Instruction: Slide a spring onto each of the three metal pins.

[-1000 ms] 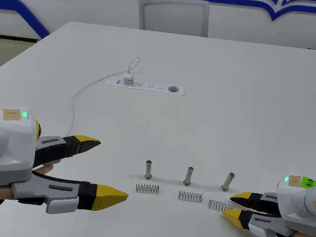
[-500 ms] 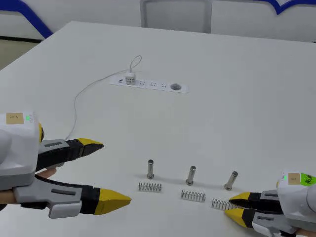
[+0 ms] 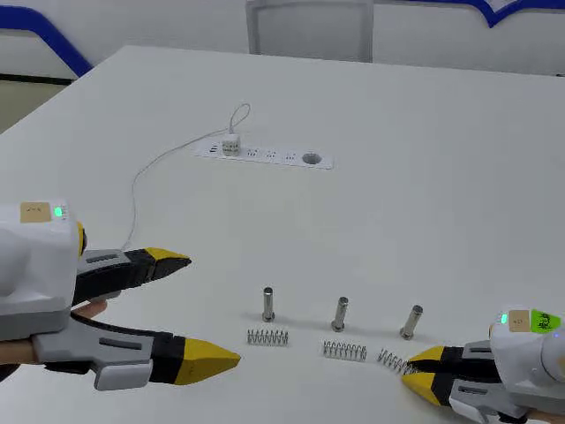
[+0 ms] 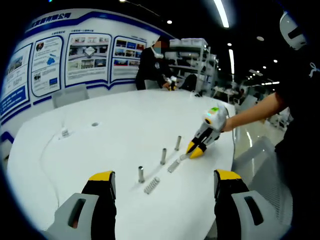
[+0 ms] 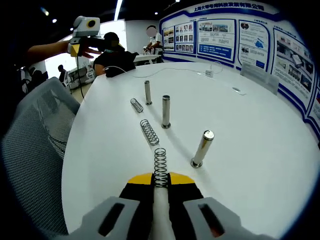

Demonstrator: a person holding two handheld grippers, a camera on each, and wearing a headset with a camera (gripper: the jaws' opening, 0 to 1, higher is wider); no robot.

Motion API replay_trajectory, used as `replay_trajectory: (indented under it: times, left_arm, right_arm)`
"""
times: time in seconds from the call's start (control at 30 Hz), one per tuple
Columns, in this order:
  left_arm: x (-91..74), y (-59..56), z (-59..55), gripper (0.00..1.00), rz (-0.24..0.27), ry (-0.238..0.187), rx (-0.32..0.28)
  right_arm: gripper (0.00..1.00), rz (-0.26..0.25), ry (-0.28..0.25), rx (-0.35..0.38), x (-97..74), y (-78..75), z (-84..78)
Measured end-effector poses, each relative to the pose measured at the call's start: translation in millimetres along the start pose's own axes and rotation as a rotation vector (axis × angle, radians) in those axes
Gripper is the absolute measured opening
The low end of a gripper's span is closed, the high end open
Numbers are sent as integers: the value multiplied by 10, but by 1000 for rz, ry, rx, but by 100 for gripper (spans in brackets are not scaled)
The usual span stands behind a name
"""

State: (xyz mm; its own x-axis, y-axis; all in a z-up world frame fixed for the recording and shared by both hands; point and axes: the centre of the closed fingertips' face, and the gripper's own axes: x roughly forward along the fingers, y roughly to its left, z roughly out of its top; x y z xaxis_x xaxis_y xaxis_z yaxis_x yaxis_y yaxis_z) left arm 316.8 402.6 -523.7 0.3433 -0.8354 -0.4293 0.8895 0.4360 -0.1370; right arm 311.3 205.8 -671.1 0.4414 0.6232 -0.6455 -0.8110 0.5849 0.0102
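Since the earlier frame, the right hand-held gripper point(image 5: 160, 181) has clamped onto the near end of the rightmost spring point(image 5: 160, 159). The spring's long axis runs straight ahead from the jaws, low over the tabletop point(image 5: 260, 150). The nearest pin point(image 5: 202, 148) stands just ahead and right of the spring's free end. The two other springs point(image 5: 148, 131) point(image 5: 136, 104) lie beyond, beside their pins point(image 5: 166, 111) point(image 5: 147, 92). The left hand-held gripper point(image 3: 210, 309) hovers released, farther off.
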Motion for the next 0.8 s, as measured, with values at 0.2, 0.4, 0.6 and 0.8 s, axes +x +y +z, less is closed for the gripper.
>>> replay_trajectory:
  times: [0.2,0.4,0.6,0.8]
  left_arm:
    - [6,-31,24,83,-18,4,26]
    - [-10,-31,67,82,-25,-12,42]
    - [24,-70,43,82,-35,-7,64]
    - [65,-111,68,81,-64,2,102]
  right_arm:
    - [10,-25,22,16,-43,-19,3]
    - [9,-36,10,14,-162,-16,127]
    - [9,-50,-16,-19,-302,-20,355]
    - [9,-69,-39,-70,-442,-13,602]
